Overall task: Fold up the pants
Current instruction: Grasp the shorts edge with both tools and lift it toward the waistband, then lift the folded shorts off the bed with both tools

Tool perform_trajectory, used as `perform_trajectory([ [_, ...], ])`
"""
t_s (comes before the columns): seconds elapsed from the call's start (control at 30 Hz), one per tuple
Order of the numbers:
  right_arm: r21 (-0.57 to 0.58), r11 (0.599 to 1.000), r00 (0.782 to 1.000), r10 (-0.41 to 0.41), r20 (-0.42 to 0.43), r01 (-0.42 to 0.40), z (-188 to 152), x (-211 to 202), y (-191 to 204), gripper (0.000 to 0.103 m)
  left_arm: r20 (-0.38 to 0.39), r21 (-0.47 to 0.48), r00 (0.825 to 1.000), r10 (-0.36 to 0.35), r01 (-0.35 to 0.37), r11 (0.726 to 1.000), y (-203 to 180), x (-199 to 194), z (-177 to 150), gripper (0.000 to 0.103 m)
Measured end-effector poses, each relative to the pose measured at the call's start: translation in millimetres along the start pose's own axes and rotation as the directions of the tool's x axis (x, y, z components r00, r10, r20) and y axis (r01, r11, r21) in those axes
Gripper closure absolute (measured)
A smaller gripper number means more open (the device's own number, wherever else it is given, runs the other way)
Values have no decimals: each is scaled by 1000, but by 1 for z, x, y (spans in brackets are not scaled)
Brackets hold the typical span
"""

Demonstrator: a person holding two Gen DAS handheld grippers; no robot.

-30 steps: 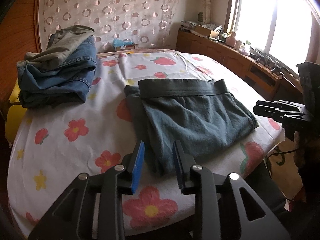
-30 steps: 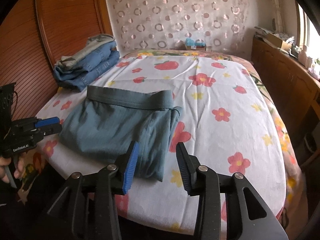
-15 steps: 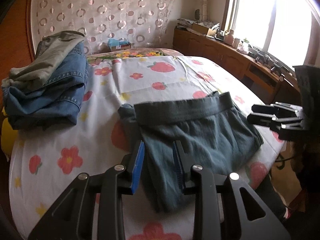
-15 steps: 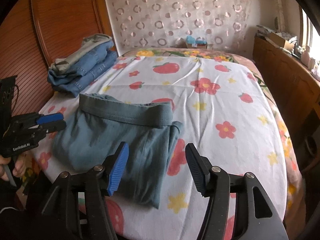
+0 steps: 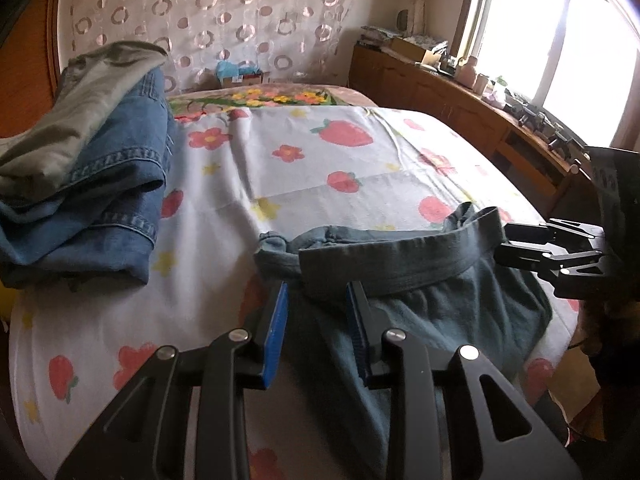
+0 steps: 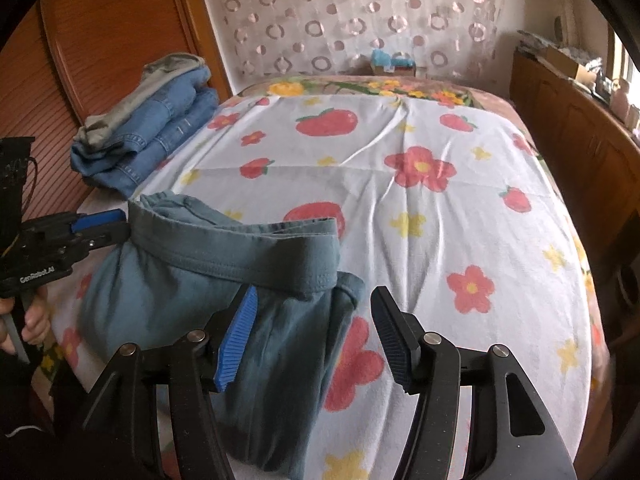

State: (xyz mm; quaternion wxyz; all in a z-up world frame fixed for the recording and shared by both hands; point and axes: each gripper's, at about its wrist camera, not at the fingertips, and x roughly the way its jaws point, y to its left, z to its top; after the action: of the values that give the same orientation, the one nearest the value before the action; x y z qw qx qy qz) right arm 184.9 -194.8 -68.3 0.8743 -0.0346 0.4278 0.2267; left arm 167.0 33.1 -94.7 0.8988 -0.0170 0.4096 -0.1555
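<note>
Leftmost, well off to the left of the left jaws: folded blue denim jeans point(image 5: 120, 184) stacked under a crumpled olive-grey garment point(image 5: 80, 108), on the white sheet printed with red flowers and strawberries point(image 5: 280, 168). Next, black left gripper with blue pads point(image 5: 316, 286), angled down over the bed's near edge, jaws partly apart, no cloth pinched between them. Seen from the right wrist, gripped from below by a hand point(image 6: 34, 320) with curled fingers. Just ahead of and beneath those jaws: folded grey-blue fabric pants point(image 5: 440, 320), lying rumpled at the near edge, wide waistband point(image 5: 400, 256) running across from one pair of jaws to the other. Rightmost, black right gripper point(image 6: 315, 292), likewise tilted downward, jaws spread wide and empty, waistband's right corner just in front of the gap, left pad over the cloth, right pad over bare sheet.
</note>
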Motion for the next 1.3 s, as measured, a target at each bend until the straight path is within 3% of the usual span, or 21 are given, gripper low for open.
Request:
perform_trajectory([
  [0.27,-16,1000,1000,2,-28,-3,4,9,-1,43,-25,12,1000,6,-6,1000,4,15,1,64],
  [0.4,-14,1000,999,12,-35,-12,3,13,-1,43,-25,-37,1000,18,-18,999,13,17,0,47],
  [0.87,-38,999,1000,-5,-11,4,0,18,4,43,-20,-43,1000,8,-9,999,14,18,-1,47],
  [1.03,-39,999,1000,17,-12,-18,-1,18,3,67,-25,-38,999,-41,40,998,13,19,1,52],
  [1.13,-30,999,999,45,-13,-46,-2,17,1,79,-21,-29,998,-67,66,997,11,17,-1,65],
  [1.3,-31,998,998,57,-2,-57,-1,14,2,89,-7,-12,996,-87,86,996,8,12,-1,87],
])
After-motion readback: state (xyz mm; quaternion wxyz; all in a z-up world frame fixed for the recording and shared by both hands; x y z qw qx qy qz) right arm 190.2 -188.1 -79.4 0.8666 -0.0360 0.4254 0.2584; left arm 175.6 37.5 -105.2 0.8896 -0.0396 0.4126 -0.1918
